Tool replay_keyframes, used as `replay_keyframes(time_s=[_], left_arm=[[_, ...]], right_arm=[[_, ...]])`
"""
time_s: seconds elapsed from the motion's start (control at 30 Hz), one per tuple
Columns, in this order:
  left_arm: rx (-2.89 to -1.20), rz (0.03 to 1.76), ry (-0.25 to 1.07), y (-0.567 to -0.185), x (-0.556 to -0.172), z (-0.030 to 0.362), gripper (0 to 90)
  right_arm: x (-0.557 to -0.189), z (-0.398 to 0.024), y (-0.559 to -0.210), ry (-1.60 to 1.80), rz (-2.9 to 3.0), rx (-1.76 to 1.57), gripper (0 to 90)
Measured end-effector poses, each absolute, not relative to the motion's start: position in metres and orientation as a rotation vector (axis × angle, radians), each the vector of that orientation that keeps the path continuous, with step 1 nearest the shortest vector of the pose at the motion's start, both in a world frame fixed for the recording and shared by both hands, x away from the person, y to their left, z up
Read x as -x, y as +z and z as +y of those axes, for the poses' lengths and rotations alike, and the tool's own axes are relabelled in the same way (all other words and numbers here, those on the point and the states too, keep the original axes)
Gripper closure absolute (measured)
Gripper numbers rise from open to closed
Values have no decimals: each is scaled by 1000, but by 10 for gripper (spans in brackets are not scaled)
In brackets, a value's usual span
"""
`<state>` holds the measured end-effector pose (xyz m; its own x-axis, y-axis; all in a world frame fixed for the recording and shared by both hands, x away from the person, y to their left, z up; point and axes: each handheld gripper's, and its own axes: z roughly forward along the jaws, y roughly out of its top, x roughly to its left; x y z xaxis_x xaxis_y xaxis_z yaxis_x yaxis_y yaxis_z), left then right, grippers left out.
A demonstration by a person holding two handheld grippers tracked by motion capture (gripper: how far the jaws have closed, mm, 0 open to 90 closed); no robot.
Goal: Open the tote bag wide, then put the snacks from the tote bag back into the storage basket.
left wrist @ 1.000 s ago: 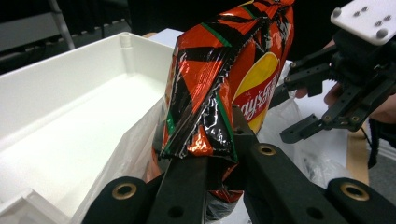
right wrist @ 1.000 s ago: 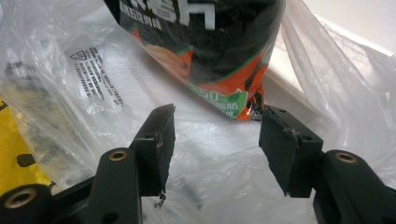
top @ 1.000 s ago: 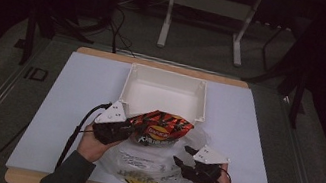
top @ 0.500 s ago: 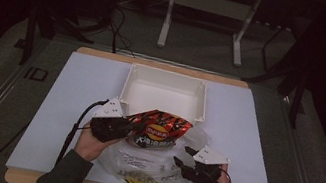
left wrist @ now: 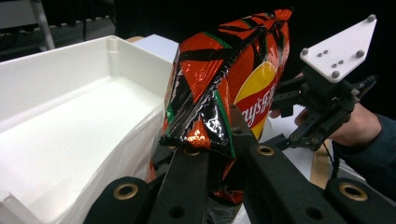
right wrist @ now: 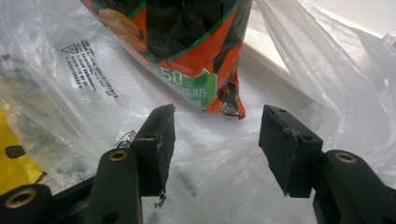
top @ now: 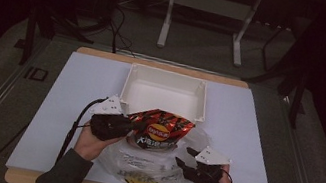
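With the left gripper (left wrist: 212, 154) clamped on the glossy red-and-black crisp packet (top: 159, 129), half out of the clear plastic bag (top: 147, 167), right gripper (right wrist: 215, 140) gapes empty; white rectangular tray (top: 168, 80) awaits.

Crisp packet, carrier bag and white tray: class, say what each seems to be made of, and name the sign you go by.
Crisp packet: probably metallised plastic film; glossy, sharply creased, crimped end seam.
Carrier bag: thin clear plastic, crinkled and see-through, with print.
White tray: looks like moulded rigid plastic; matt, smooth, rounded corners, though foam or coated card cannot be ruled out.

chip bag (top: 160, 130) before tray (top: 165, 93), on plastic bag (top: 145, 164)
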<state>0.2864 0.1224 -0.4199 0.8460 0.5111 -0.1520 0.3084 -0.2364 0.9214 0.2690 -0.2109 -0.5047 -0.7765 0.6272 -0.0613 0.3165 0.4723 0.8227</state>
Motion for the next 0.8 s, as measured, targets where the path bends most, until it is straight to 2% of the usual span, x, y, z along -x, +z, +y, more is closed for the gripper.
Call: replay_keyframes(time_s=[0.8], left_arm=[[-1811, 616, 198, -408, -282, 128, 891]], right_arm=[[-269, -212, -510, 1212, 2369, -801, 461]])
